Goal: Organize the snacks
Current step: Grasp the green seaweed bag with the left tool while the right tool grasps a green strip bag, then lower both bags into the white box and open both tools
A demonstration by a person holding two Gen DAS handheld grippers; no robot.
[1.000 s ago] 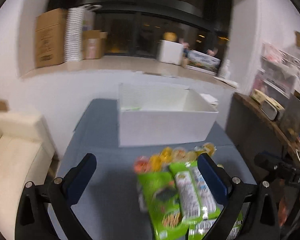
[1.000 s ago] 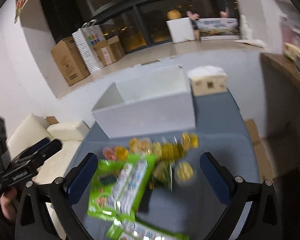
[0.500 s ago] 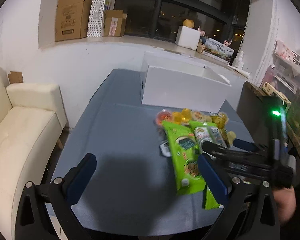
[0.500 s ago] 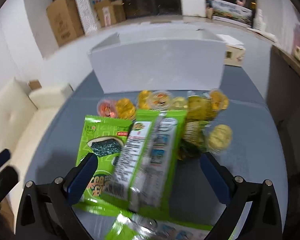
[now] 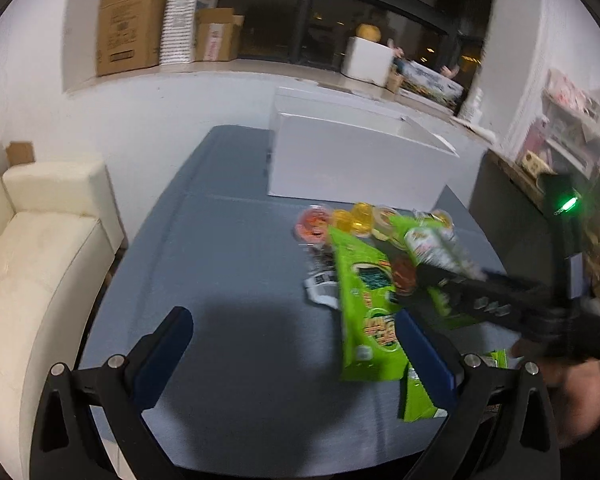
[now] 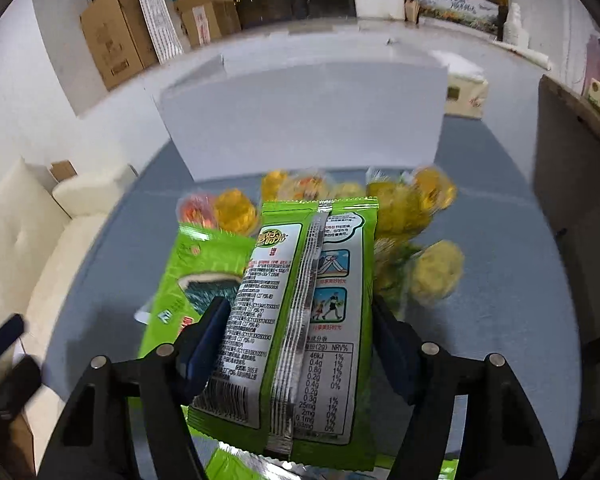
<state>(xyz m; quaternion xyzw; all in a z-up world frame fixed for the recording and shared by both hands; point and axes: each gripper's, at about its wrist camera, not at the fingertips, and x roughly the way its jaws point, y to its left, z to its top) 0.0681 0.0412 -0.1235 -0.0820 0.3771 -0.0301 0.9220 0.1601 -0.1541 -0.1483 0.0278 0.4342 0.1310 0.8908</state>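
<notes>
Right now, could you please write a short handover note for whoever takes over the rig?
Right gripper: fingers have just been closing on the back-side-up green seaweed pack, which sits between them.
Left gripper: open, empty, over the blue table.
Other green packs and jelly cups lie before the white box.
Done: nothing visibly boxed.
Left: everything.

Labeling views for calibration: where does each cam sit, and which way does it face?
Left wrist: on the left tool, facing down across the table to the white box; shows its open fingers, the right tool and a hand.
Right wrist: on the right tool, fingers at a green packet.
Shared: box, packets, jelly cups.
</notes>
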